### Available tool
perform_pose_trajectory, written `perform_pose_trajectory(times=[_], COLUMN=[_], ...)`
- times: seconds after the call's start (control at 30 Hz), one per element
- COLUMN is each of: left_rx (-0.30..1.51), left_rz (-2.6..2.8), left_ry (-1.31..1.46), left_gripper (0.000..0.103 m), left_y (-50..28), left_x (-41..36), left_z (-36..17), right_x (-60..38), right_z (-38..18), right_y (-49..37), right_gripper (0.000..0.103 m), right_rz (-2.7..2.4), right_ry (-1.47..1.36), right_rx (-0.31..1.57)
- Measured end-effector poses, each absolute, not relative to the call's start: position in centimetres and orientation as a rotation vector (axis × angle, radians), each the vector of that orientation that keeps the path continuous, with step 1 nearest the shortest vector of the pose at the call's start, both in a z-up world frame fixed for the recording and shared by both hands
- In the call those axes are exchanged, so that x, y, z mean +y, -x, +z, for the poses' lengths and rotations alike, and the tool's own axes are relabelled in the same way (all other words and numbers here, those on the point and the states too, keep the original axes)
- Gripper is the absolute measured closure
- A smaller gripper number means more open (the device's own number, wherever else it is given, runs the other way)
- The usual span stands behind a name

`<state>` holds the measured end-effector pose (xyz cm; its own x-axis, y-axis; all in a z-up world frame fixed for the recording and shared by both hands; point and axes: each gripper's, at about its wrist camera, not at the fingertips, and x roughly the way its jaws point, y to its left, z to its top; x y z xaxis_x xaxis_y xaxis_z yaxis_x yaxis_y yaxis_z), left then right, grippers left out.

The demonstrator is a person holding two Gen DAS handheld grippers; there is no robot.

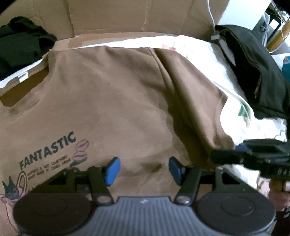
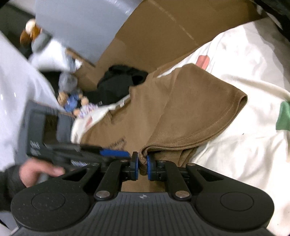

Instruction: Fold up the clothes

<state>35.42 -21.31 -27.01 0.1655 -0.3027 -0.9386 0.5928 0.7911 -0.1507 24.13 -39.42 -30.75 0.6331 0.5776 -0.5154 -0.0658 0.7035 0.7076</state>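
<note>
Brown cotton, a T-shirt (image 1: 108, 101), is lying spread over a white sheet (image 1: 204, 59) with cardboard (image 1: 112, 16) standing at the far side; its printed front, reading FANTASTIC, is running out of the left wrist view at the near left, so the cartoon below the lettering is cut off; the left gripper (image 1: 144, 169) is hovering above the shirt's middle with its blue pads well apart and nothing between them; the right gripper (image 2: 142, 166) is pinching a bunched fold of the shirt's hem, jaws clamped on the cloth, and the folded sleeve (image 2: 204, 116) is lying just beyond; a hand (image 2: 39, 172) at the near left is blurring; dark clothing (image 2: 121, 81) and small figures (image 2: 76, 103) at the far left are too smeared to identify.
</note>
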Motion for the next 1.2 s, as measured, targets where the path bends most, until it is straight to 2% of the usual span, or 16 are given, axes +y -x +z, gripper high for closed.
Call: perform_pose_trajectory(times=[0.07,0.1,0.17,0.23,0.5,0.6,0.7,0.77,0.83,1.2], left_rx=[1.255,1.257,1.261,1.255,1.187,1.154,1.148,1.143,1.137,1.109], left_rz=[-0.639,-0.637,-0.634,-0.633,-0.63,-0.631,-0.631,-0.636,-0.638,-0.662], left_ry=[-0.275,-0.275,-0.278,-0.283,-0.289,-0.266,-0.234,-0.218,-0.205,-0.192], left_gripper=[0.04,0.04,0.04,0.04,0.042,0.048,0.058,0.073,0.079,0.091], left_y=[-35.6,-35.6,-35.8,-36.0,-37.8,-39.2,-40.5,-41.4,-42.4,-45.8], left_x=[-21.3,-21.2,-21.6,-21.7,-23.7,-24.7,-25.5,-26.0,-26.6,-30.0], left_z=[-27.2,-27.3,-27.5,-27.4,-26.4,-25.9,-25.8,-25.9,-26.0,-26.8], right_x=[-38.5,-38.0,-37.6,-37.4,-42.3,-43.9,-45.8,-46.9,-47.6,-48.2], right_z=[-30.7,-30.6,-30.5,-30.2,-29.2,-29.5,-30.2,-30.9,-31.7,-33.4], right_y=[-24.2,-24.2,-24.1,-24.0,-23.5,-23.5,-23.5,-23.5,-23.7,-25.1], right_gripper=[0.089,0.083,0.058,0.052,0.051,0.051,0.051,0.051,0.051,0.053], right_rz=[0.436,0.452,0.48,0.511,0.377,0.284,0.147,0.09,0.055,0.036], right_ry=[-0.661,-0.639,-0.625,-0.613,-0.677,-0.686,-0.68,-0.714,-0.737,-0.748], right_rx=[0.837,0.854,0.867,0.874,0.78,0.762,0.746,0.746,0.745,0.739])
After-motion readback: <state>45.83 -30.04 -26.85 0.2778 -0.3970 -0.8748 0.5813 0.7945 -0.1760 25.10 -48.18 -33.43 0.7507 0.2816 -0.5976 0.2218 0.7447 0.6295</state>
